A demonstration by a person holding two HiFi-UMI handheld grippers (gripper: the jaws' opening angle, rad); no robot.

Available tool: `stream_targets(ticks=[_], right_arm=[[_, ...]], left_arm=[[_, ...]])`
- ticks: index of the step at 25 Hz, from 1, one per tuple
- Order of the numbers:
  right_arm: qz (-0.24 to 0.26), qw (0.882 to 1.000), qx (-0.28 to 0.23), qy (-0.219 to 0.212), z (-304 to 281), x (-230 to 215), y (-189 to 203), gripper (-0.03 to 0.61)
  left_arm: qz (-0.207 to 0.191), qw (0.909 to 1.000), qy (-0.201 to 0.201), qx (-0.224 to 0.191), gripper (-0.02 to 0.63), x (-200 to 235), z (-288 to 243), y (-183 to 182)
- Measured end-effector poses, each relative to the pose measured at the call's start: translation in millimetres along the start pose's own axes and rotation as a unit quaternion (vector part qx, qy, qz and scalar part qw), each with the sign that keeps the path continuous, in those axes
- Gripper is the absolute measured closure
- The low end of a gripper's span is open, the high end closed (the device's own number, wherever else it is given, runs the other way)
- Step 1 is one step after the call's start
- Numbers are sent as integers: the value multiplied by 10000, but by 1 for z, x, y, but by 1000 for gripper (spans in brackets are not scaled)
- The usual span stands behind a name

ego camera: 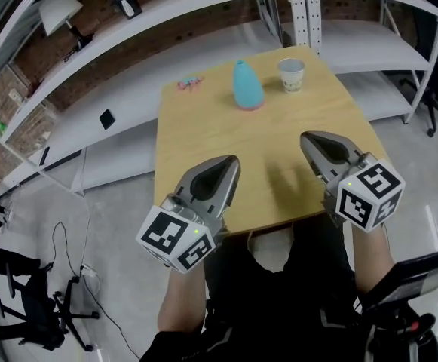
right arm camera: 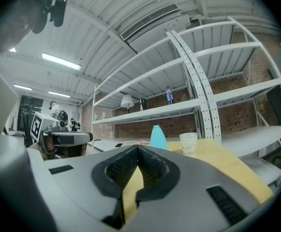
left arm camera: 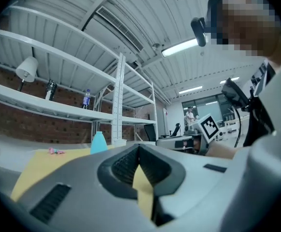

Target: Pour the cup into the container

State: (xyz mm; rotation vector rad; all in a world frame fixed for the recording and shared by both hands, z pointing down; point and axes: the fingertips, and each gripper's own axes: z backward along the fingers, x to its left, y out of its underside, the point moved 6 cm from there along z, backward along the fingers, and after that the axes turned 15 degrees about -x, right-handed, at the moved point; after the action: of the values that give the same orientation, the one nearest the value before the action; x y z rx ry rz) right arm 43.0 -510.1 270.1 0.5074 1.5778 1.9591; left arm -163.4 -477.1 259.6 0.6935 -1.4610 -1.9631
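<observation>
Left gripper [ego camera: 231,160] and right gripper [ego camera: 307,137] hang low in frame, jaws closed and empty, apparently poised to start. The cup [ego camera: 291,75] and blue container [ego camera: 247,86] stand untouched at upper centre.

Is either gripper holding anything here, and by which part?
Nothing is held. The left gripper and right gripper have their jaws shut and empty; the cup and blue container stand apart from both.
</observation>
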Motion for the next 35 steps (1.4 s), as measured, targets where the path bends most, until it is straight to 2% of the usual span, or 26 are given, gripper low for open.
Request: stream_targets(ticks=[9, 12, 26, 35], right_arm=[[291, 9984, 177, -456, 72, 62, -8, 577], [184, 9984, 176, -506, 112, 78, -10, 577], [-80, 9983, 19, -568, 320, 158, -42, 577], [-38, 9986, 18, -518, 440, 206, -73, 577]], left_arm=[[114, 9990, -437, -42, 612, -91, 64, 1], [172, 9985, -525, 15, 612, -129, 83, 1], [296, 9969, -675, 286, 613, -330, 177, -26], [179, 9976, -601, 278, 613, -454, 232, -53]])
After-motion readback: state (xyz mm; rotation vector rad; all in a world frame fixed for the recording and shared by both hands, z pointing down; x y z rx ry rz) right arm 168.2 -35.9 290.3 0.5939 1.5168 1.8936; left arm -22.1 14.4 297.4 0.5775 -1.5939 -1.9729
